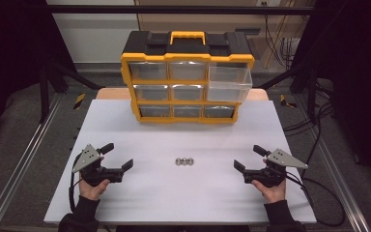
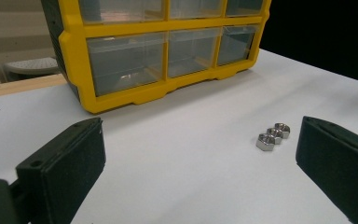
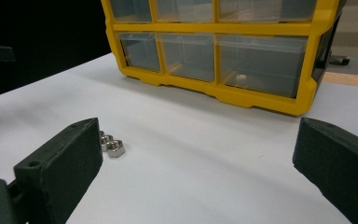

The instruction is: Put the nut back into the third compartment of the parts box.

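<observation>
Nothing yet moving: three nuts point(image 1: 184, 161) are lying mid-surface, well apart from both grippers; left gripper point(image 1: 117, 155) and right gripper point(image 1: 247, 157) are resting released, empty; top-right drawer point(image 1: 229, 83) is standing pulled out; all picking remains

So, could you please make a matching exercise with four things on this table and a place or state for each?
Things:
1. hex nuts
2. top right drawer
3. left tongs
4. carry handle

Descriptions:
A. pulled out
B. on top of the organizer
C. open, holding nothing
D. in a row mid-table

Pairs: 1-D, 2-A, 3-C, 4-B
</observation>
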The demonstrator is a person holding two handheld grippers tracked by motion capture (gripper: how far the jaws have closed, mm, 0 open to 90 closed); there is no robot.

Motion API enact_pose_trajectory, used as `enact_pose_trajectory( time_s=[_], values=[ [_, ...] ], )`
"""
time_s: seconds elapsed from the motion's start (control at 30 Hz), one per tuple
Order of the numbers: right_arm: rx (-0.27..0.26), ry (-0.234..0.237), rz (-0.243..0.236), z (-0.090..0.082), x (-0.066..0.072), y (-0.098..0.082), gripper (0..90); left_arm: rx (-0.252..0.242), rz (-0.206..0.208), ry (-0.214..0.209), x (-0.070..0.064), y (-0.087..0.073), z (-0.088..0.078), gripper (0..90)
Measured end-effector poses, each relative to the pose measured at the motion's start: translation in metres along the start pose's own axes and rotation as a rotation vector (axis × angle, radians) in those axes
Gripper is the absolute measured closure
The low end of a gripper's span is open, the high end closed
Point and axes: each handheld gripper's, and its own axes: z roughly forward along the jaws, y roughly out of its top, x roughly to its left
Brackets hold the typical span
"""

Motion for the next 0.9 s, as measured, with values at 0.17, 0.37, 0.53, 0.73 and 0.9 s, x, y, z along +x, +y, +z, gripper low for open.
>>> enact_pose_trajectory(
  time_s=[0.17, 0.37, 0.53, 0.73, 0.9],
  values=[
    [0.003, -0.002, 0.006, 0.001, 0.0, 0.0, 2.1, 0.003, 0.003, 0.002, 0.0, 0.0, 0.0, 1.0],
    [0.005, -0.006, -0.002, 0.003, 0.003, 0.003, 2.2, 0.006, 0.004, 0.002, 0.0, -0.001, 0.0, 1.0],
    [0.02, 0.01, -0.017, 0.012, 0.011, 0.011, 2.3, 0.014, 0.008, 0.002, 0.0, -0.001, 0.001, 1.0],
    [0.03, 0.021, -0.04, 0.026, 0.021, 0.019, 2.9, 0.013, 0.004, 0.006, 0.0, -0.001, 0.002, 1.0],
    [0.054, 0.028, -0.05, 0.036, 0.028, 0.023, 3.3, 0.015, 0.004, 0.006, 0.0, -0.001, 0.002, 1.0]
  ],
)
